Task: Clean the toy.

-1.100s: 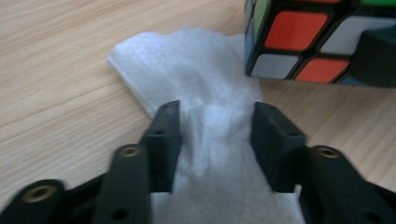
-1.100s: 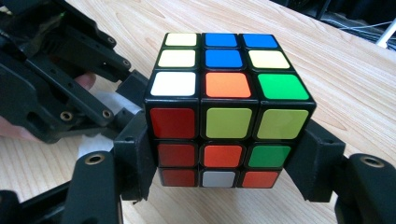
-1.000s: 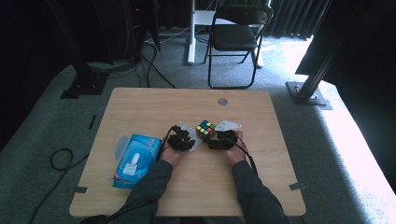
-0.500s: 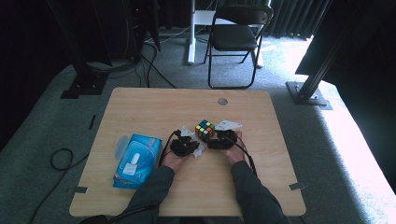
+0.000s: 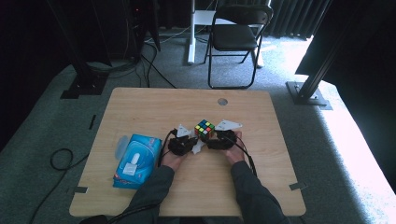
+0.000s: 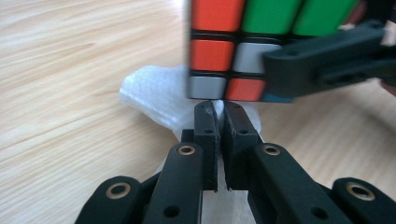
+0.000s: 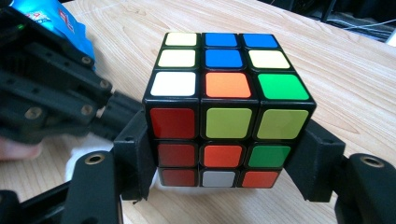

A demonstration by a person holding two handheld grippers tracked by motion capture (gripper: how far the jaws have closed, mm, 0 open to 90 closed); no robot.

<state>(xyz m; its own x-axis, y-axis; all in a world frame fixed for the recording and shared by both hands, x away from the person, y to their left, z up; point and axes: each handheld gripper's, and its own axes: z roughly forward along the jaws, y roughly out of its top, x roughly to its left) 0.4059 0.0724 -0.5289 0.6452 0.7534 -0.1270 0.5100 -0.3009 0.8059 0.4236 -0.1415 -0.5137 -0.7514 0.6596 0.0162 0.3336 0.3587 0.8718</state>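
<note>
On the table (image 5: pixel 140 107), farthest to the left of the left gripper (image 5: pixel 186 142), lies one blue tissue pack (image 5: pixel 136 161), well apart from the work. The left gripper's jaws have just been closing and now stand pinched shut on one white tissue (image 6: pixel 154 93), a fold of it caught between the pads right under the cube's lower edge. Just to its right, one puzzle cube (image 7: pixel 226 116) sits clamped between the jaws of the right gripper (image 7: pixel 226 170), which press its two side faces while it rests over the tissue. The likely trouble is in the wiping: the tissue is thin, so a pull against the cube's edge could tear it or slip it out of the pinch. A push from the left gripper could also twist the cube in the right gripper's hold, since only two faces are gripped, or turn one of its layers. The count stands at two grippers, one cube, one tissue, one pack.
</note>
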